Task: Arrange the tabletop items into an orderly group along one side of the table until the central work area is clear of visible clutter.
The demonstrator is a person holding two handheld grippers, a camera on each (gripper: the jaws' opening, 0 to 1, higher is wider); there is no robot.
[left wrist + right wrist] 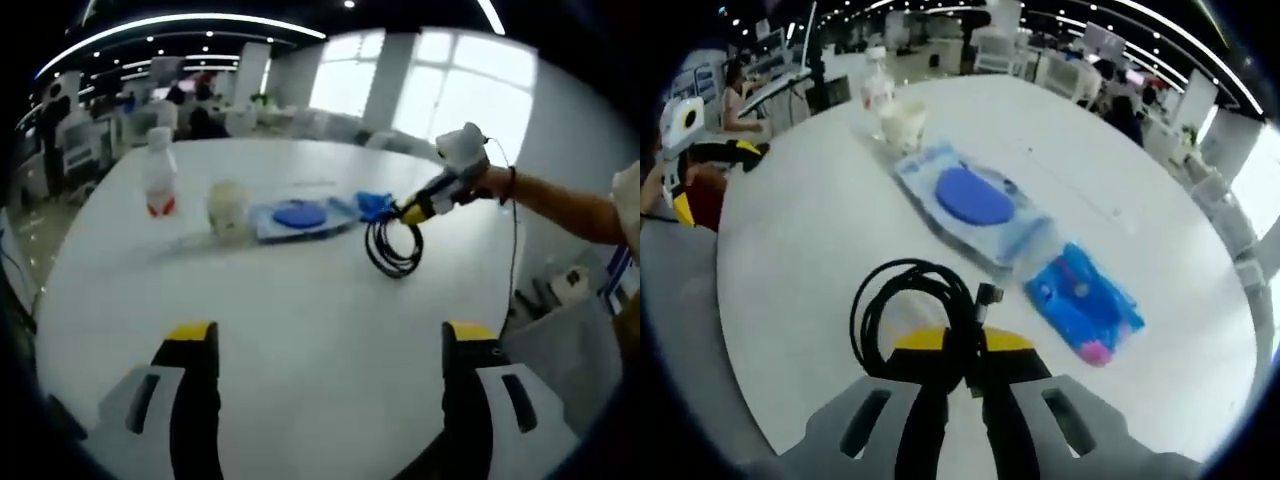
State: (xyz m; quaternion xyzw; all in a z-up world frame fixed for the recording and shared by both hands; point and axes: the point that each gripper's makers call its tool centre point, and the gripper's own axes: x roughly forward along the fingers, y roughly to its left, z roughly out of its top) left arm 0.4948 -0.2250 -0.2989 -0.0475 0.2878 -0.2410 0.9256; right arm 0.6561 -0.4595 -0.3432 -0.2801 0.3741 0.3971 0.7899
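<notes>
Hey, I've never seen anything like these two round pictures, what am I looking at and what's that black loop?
A person holds handheld tongs in each hand, each carrying a fisheye camera. The left gripper view looks across a white table past its own open left tongs toward the other hand. The right gripper view shows the right tongs shut on a coiled black cable. On the table lie a clear pouch with a blue disc, a blue packet, a cup and a bottle.
</notes>
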